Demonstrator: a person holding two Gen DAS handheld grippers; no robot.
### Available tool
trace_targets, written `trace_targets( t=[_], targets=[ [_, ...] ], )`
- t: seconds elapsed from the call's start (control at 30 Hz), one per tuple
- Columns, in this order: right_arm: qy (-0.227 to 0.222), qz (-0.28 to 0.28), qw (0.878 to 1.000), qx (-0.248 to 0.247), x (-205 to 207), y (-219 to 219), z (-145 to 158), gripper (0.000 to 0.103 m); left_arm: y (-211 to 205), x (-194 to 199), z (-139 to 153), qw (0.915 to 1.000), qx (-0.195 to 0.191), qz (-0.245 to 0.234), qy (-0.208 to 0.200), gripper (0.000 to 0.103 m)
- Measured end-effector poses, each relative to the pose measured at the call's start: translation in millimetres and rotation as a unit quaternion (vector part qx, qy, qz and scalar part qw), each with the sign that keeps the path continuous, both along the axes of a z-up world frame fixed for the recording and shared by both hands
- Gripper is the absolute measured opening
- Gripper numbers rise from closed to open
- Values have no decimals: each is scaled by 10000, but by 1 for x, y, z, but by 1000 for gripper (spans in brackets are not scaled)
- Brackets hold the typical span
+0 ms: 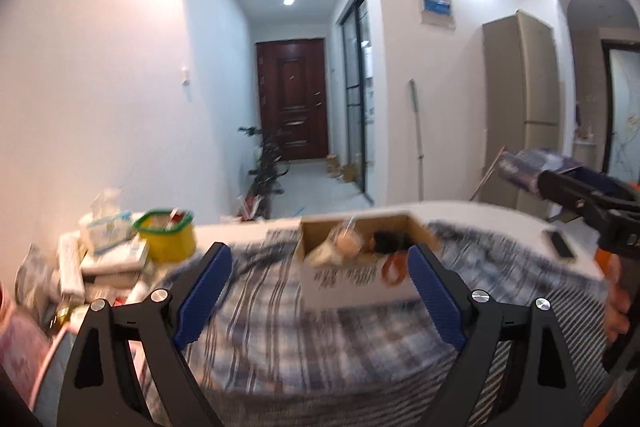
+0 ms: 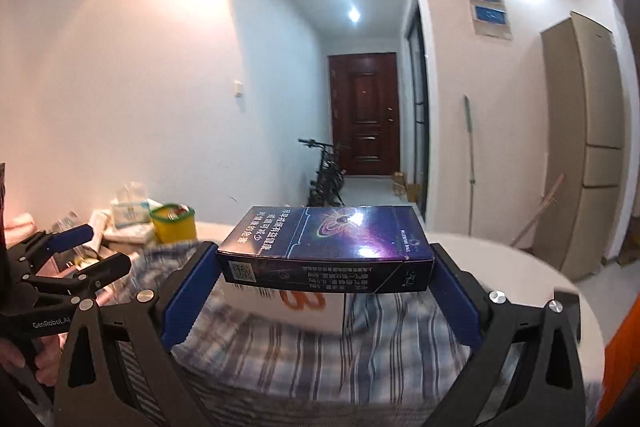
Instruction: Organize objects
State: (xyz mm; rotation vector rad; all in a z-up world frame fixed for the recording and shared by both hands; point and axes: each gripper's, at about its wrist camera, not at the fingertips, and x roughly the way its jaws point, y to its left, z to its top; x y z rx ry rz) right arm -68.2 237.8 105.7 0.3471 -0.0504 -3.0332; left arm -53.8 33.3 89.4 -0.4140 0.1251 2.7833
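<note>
My right gripper (image 2: 326, 263) is shut on a dark blue cigarette box (image 2: 328, 247), held flat above the table; it also shows in the left wrist view (image 1: 528, 169), raised at the right. My left gripper (image 1: 320, 263) is open and empty, in front of an open cardboard box (image 1: 360, 267) that holds several small items and an orange loop (image 1: 394, 267). The cardboard box stands on a plaid cloth (image 1: 304, 347) on a white round table (image 1: 500, 215). In the right wrist view the cardboard box (image 2: 304, 311) is mostly hidden under the cigarette box.
A yellow tub with a green rim (image 1: 168, 235), a tissue pack (image 1: 108, 227) and stacked clutter sit at the table's left. A dark phone (image 1: 560, 245) lies at the table's right edge. A hallway with a door (image 1: 292, 99) and a bicycle (image 2: 326, 175) lies beyond.
</note>
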Motion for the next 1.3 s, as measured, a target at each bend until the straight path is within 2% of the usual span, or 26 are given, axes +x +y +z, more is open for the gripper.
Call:
trace_targets(
  t=[0.03,0.1,0.13,0.2,0.3,0.4,0.43,0.47,0.53,0.63,0.8,0.93,1.0,1.13,1.2,1.3],
  targets=[
    [-13,119,9999,-9,-6,1,11,99,3,-8,16,9999,-21,-153,0,92],
    [85,190,9998,46,-15,2,34,99,7,-20,37,9999,-91,58,95,92],
    [140,122,9998,107,-19,3,43,99,9,-24,53,9994,-90,240,244,92],
    [228,27,9995,208,-29,4,61,99,11,-25,76,9983,24,187,560,92],
    [335,54,9994,17,-48,7,86,99,16,-28,105,9941,221,274,1022,92],
    [427,198,9986,-259,-69,6,107,99,22,-37,122,9857,326,703,1496,92],
    [476,212,9980,-346,-74,6,110,99,25,-43,126,9803,316,1002,1672,92],
    [473,215,9977,-444,-81,9,110,99,26,-48,127,9780,327,1149,1708,92],
    [388,274,9968,-651,-98,13,107,99,26,-62,127,9801,394,1162,1562,92],
    [235,397,9962,-737,-114,12,87,99,19,-76,107,9875,583,839,1201,92],
    [-19,211,9993,-321,-136,6,54,99,27,-114,75,9938,81,878,678,92],
    [-165,279,9991,-273,-146,7,43,99,24,-132,69,9972,402,564,290,91],
    [-307,330,9988,-213,-154,10,38,99,27,-133,66,9973,355,576,267,92],
    [-580,359,9967,-432,-167,18,23,99,39,-144,53,9975,118,667,191,92],
    [-812,372,9951,-426,-179,15,14,99,45,-159,47,9976,87,690,22,92],
    [-1103,333,9928,-325,-193,12,-1,99,44,-181,27,9969,105,632,-466,91]
  ],
)
